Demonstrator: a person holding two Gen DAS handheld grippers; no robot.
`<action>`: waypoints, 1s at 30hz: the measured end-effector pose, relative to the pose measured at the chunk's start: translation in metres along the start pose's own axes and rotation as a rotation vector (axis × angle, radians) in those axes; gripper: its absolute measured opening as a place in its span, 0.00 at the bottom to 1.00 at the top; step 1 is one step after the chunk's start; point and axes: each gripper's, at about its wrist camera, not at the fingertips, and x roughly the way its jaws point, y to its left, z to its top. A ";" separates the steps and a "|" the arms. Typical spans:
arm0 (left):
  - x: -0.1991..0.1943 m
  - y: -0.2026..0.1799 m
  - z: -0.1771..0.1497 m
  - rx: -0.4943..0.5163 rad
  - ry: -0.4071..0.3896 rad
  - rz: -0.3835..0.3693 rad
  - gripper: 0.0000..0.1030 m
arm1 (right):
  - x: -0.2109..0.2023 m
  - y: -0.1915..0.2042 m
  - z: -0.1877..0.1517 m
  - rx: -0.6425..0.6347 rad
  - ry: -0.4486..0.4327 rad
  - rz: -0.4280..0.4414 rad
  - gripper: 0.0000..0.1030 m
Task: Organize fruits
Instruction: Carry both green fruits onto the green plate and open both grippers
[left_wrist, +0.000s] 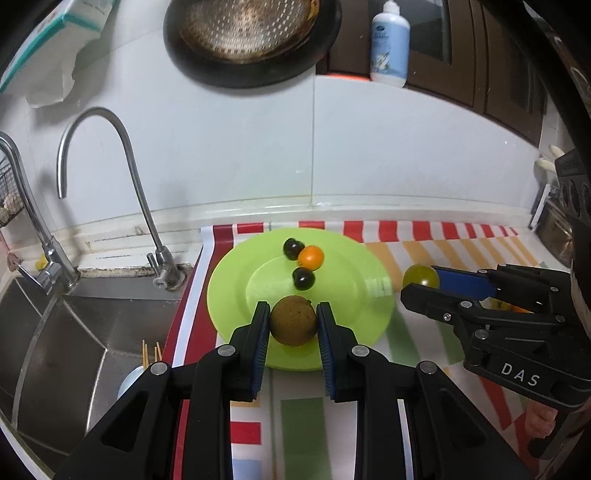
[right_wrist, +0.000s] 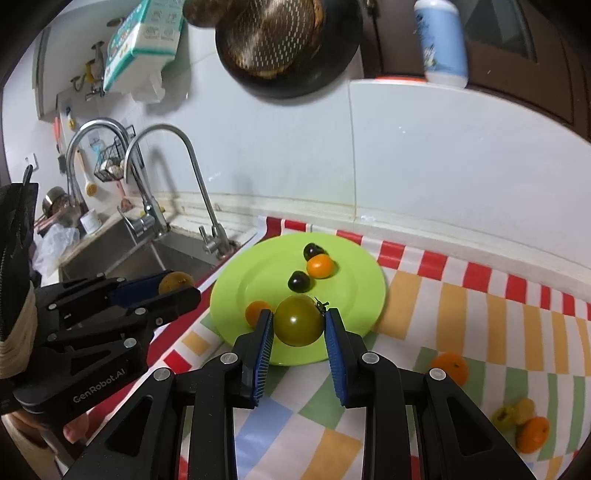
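My left gripper (left_wrist: 293, 325) is shut on a brown round fruit (left_wrist: 293, 320) held above the near rim of the green plate (left_wrist: 343, 325). My right gripper (right_wrist: 299, 326) is shut on an olive-green tomato (right_wrist: 298, 320) over the plate's (right_wrist: 354, 295) near edge. The plate holds two dark cherries (left_wrist: 303, 278) (left_wrist: 293, 247), an orange tomato (left_wrist: 311, 256) and, in the right wrist view, a small orange fruit (right_wrist: 255, 310) at its near left. The right gripper with the tomato (left_wrist: 421, 277) also shows in the left wrist view, right of the plate. The left gripper (right_wrist: 173, 286) appears at the left of the right wrist view.
A striped cloth (right_wrist: 461, 314) covers the counter. On it, right of the plate, lie an orange fruit (right_wrist: 450, 367) and a cluster of yellow-green and orange fruits (right_wrist: 524, 424). A sink (left_wrist: 74, 332) with two faucets (left_wrist: 110, 177) lies to the left. A pan (left_wrist: 251, 37) hangs on the wall.
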 end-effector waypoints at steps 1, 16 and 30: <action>0.003 0.002 0.000 0.000 0.004 0.001 0.25 | 0.006 -0.001 0.000 0.004 0.011 0.004 0.29; 0.069 0.021 0.002 0.016 0.077 -0.001 0.25 | 0.075 -0.008 0.000 0.033 0.109 0.012 0.29; 0.060 0.015 0.006 0.016 0.043 0.008 0.35 | 0.064 -0.016 0.002 0.058 0.073 -0.028 0.29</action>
